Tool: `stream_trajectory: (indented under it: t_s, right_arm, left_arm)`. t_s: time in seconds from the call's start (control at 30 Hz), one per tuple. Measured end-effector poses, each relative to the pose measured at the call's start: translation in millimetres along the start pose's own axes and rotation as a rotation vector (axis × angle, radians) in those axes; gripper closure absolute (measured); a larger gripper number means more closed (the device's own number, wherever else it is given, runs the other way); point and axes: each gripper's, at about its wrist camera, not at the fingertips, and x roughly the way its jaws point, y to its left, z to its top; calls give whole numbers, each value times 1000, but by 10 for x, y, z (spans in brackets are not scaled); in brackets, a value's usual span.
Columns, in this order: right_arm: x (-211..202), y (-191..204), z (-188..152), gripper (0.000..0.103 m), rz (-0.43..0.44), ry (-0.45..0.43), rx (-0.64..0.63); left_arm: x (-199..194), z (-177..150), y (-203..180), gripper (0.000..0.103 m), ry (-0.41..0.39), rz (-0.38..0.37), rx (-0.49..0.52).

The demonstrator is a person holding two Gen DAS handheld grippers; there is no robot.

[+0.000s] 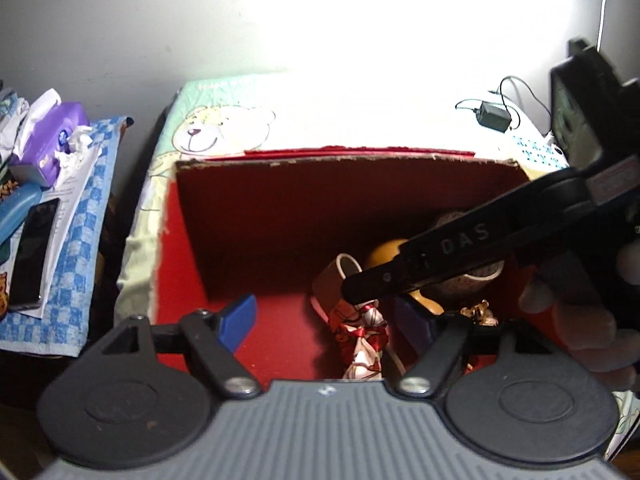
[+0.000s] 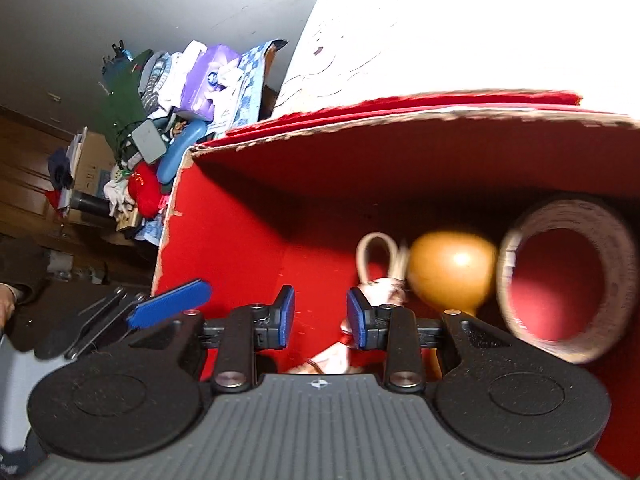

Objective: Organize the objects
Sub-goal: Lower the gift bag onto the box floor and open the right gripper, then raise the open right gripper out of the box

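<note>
An open red cardboard box (image 1: 280,216) stands on a bear-print cloth. At its bottom right lie a brown cup (image 1: 334,280), an orange gourd-shaped thing (image 2: 450,270), a red-and-white cloth pouch (image 1: 366,340), a patterned mug (image 1: 482,276) and a small gold trinket (image 1: 478,312). My left gripper (image 1: 328,324) hangs open over the box's near side, the pouch below its gap and no pad touching it. My right gripper (image 2: 322,318) reaches into the box, its blue pads (image 2: 286,316) a little apart with nothing pressed between them. A wide brownish ring (image 2: 560,280) lies blurred at the right.
The right gripper's black arm (image 1: 440,252) crosses the left wrist view over the box's contents. A side table (image 1: 68,280) to the left bears a purple tissue pack (image 1: 52,140), a phone and papers. A black charger (image 1: 494,116) lies behind the box.
</note>
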Motion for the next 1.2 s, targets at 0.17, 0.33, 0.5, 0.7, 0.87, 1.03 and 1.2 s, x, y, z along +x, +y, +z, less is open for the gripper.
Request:
stream_trajectory:
  t_s: [0.17, 0.33, 0.5, 0.7, 0.87, 1.03, 1.2]
  right_arm:
    - [233, 80, 41, 70, -58, 83, 7]
    - [317, 92, 49, 73, -127, 127, -7]
    - [204, -15, 47, 84, -153, 117, 15]
    - [-228, 37, -174, 76, -52, -21, -13]
    - [-642, -20, -565, 75, 38, -162, -25]
    - [-844, -45, -860, 75, 71, -235, -32]
    - [-955, -3, -1015, 75, 137, -259, -34]
  left_arm:
    - [-208, -105, 76, 19, -57, -32, -8]
    - [-286, -168, 71, 18, -90, -15, -6]
    - [-289, -194, 115, 18, -90, 3, -20]
    - [-253, -150, 65, 18, -93, 9, -7]
    - [-302, -165, 36, 17, -104, 11, 2]
    - [-458, -221, 6, 17, -134, 9, 6]
    - [-651, -359, -44, 16, -154, 29, 24]
